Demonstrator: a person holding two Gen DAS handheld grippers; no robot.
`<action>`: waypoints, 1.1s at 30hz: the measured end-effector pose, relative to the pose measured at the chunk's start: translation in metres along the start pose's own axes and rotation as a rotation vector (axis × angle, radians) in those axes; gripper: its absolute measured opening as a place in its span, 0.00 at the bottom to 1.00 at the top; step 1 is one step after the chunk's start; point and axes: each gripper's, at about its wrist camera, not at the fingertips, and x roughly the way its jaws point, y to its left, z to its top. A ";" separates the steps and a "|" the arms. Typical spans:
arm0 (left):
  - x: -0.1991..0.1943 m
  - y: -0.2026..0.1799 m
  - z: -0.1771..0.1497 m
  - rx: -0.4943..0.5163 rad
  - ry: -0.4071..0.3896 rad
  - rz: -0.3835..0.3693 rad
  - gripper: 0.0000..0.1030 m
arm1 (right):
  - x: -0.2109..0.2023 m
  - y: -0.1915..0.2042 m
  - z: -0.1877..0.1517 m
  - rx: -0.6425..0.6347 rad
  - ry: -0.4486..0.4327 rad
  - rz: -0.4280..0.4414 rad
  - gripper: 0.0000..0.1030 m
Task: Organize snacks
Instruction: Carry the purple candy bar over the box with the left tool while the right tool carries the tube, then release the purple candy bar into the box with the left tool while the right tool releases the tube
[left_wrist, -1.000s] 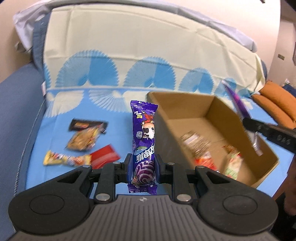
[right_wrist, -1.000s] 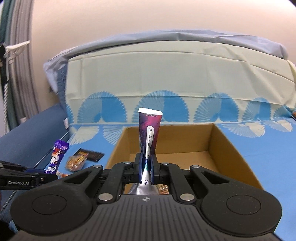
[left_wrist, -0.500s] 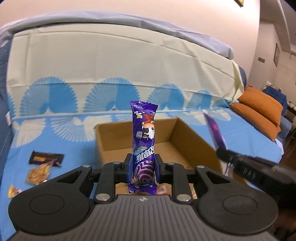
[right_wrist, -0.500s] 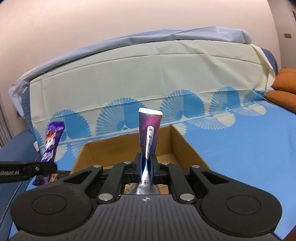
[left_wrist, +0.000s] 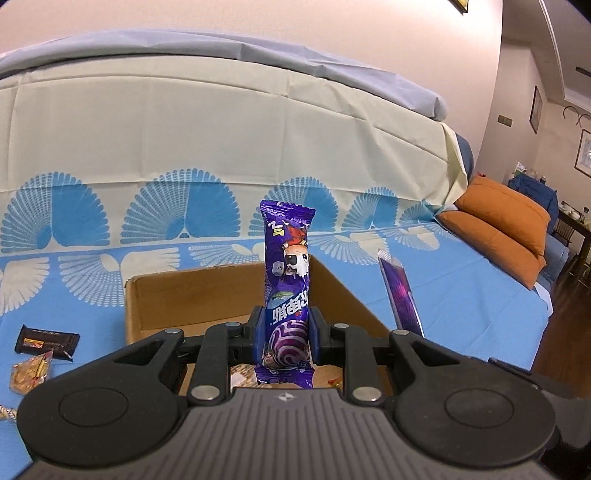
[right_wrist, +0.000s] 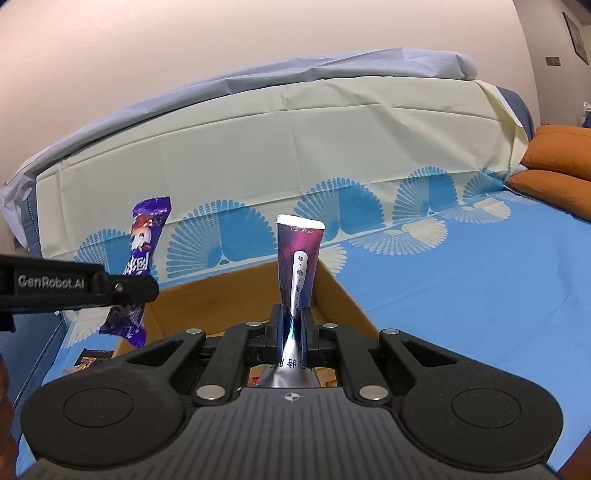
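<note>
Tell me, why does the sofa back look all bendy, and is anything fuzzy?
Left wrist view: the fisheye lens bows the sofa back; the purple snack bar is sharp. Right wrist view: same bowing; the flat purple packet is crisp, with shine on its silver end.

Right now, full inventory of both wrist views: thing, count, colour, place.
purple snack bar: 1, purple, upright in left gripper
flat snack packet: 1, purple-magenta with silver end, upright in right gripper
cardboard box: 1, brown, open, on the cover ahead of both grippers
loose snacks: at least 2, black and yellow-orange, on the cover left of the box
sofa cover: 1, blue and cream, fan pattern
cushions: 2, orange, stacked far right
left gripper: 1, black, shut on the bar
right gripper: 1, black, shut on the packet
</note>
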 end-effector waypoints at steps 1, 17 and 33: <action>0.001 -0.002 0.001 0.001 -0.001 -0.001 0.25 | 0.000 -0.001 0.000 0.001 -0.001 -0.002 0.08; 0.007 -0.013 0.012 -0.001 -0.018 -0.013 0.25 | 0.000 0.000 -0.001 0.007 -0.006 -0.015 0.08; -0.035 0.005 -0.002 -0.056 -0.068 -0.016 0.41 | 0.010 0.023 -0.016 -0.085 0.091 -0.012 0.50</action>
